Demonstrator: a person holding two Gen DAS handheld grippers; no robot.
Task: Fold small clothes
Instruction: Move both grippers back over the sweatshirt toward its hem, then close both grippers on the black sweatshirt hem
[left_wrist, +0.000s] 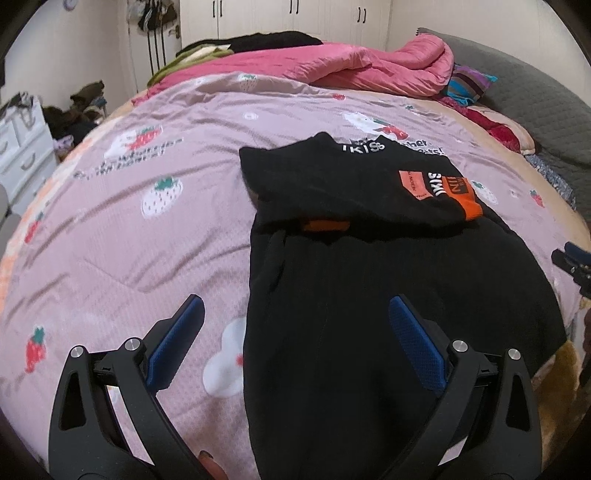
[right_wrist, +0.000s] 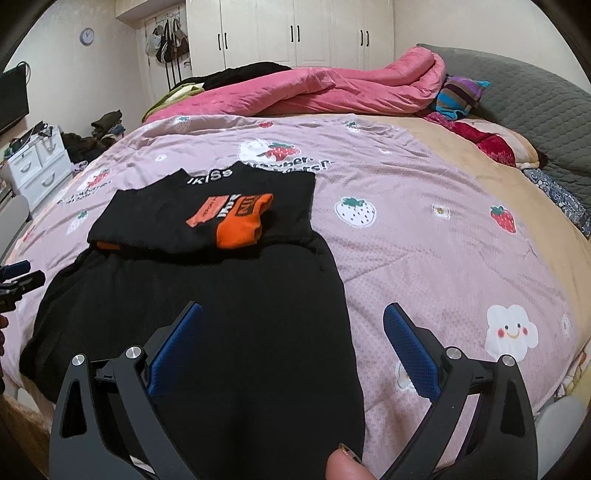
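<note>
A black garment (left_wrist: 369, 332) with orange patches and white lettering lies flat on the pink strawberry-print bedspread (left_wrist: 129, 229). Its upper part with the sleeves (left_wrist: 369, 184) is folded over the body. It also shows in the right wrist view (right_wrist: 207, 314), folded top (right_wrist: 207, 214) farther away. My left gripper (left_wrist: 295, 314) is open and empty, hovering over the garment's left edge near its bottom. My right gripper (right_wrist: 291, 321) is open and empty over the garment's right edge. Each gripper's tip shows in the other view: the right one (left_wrist: 569, 258), the left one (right_wrist: 18, 277).
A rumpled pink quilt (right_wrist: 332, 92) lies across the far side of the bed, with a striped pillow (right_wrist: 461, 96) and a grey headboard (right_wrist: 535, 99) at the right. A white drawer unit (right_wrist: 37, 166) and piles of clothes stand at the left. White wardrobes (right_wrist: 295, 33) line the back wall.
</note>
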